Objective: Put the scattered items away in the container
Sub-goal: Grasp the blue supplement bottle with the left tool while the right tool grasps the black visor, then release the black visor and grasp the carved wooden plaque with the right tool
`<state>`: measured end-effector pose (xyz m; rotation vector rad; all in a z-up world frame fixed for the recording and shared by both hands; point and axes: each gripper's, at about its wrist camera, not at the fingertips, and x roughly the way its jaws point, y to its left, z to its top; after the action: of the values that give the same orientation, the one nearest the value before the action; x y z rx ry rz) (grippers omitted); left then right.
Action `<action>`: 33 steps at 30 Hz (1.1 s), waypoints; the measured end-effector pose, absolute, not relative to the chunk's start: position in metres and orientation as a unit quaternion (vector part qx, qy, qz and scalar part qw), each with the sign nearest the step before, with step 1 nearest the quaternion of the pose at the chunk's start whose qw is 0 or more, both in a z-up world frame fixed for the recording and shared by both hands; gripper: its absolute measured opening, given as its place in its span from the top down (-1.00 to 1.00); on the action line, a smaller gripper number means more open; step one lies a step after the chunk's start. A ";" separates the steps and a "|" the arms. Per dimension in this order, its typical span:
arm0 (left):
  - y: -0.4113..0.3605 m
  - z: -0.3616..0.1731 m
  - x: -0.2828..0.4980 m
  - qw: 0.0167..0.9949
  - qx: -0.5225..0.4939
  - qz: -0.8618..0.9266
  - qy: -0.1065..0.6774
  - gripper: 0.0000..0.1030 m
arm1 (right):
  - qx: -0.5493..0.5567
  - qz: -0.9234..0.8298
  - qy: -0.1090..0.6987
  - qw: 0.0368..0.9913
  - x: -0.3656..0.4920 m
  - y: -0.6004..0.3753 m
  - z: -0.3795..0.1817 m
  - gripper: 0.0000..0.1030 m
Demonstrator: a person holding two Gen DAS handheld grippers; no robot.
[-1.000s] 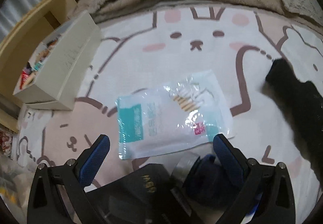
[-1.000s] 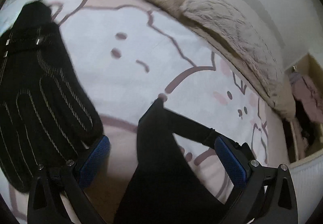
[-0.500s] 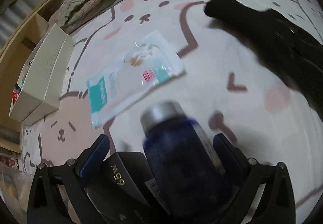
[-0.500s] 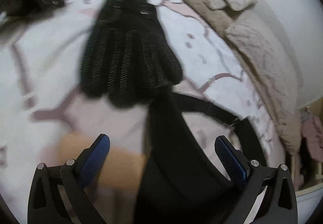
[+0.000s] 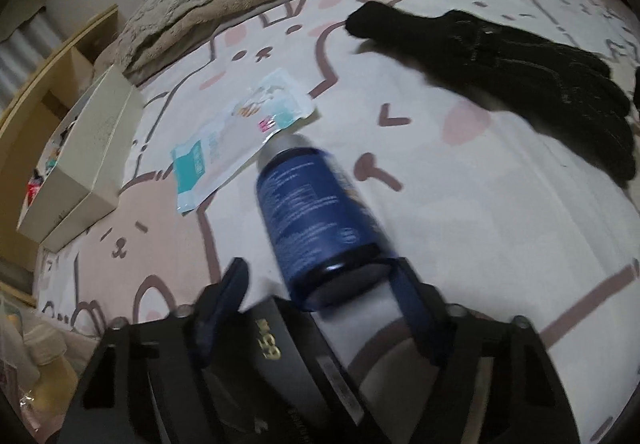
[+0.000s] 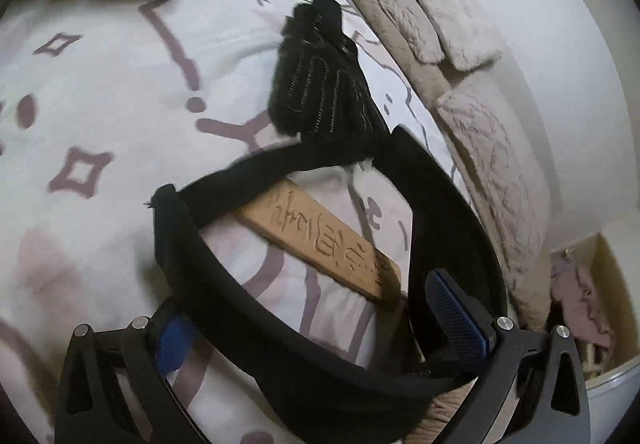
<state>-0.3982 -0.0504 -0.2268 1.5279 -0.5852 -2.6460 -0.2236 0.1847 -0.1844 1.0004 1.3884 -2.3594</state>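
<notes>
Left wrist view: my left gripper (image 5: 320, 284) has just been closing round the blue bottle (image 5: 312, 204), grip uncertain through blur; pouch (image 5: 236, 140), glove (image 5: 520, 60) lie mid-bed, unboxed; box (image 5: 84, 160) sits at bed's left edge. Right gripper (image 6: 316, 324) gapes, straddling a black strap (image 6: 240, 308).

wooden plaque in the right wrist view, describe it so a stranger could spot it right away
On the cartoon-animal bedsheet, look below the black glove to the looped black strap. Inside that loop lies the wooden plaque, a flat tan strip. It is the only light wooden thing there, with characters carved along it.
</notes>
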 end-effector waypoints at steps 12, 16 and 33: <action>-0.045 -0.211 -0.383 -0.050 0.469 -0.872 -0.131 -0.09 | 0.362 -0.835 0.324 0.259 -0.189 0.187 -0.123 -1.00; -0.034 -0.200 -0.365 -0.083 0.456 -0.878 -0.119 -0.09 | 0.386 -0.854 0.174 0.303 -0.189 0.214 -0.102 -1.00; -0.009 -0.209 -0.251 -0.185 0.468 -0.859 -0.098 -0.09 | 0.476 -0.769 -0.062 0.422 -0.201 0.202 -0.137 -1.00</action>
<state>-0.2507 -0.0093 -0.2091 1.6737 -0.3495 -3.0698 -0.2013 0.2023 -0.1374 1.1912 -0.1562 -1.9257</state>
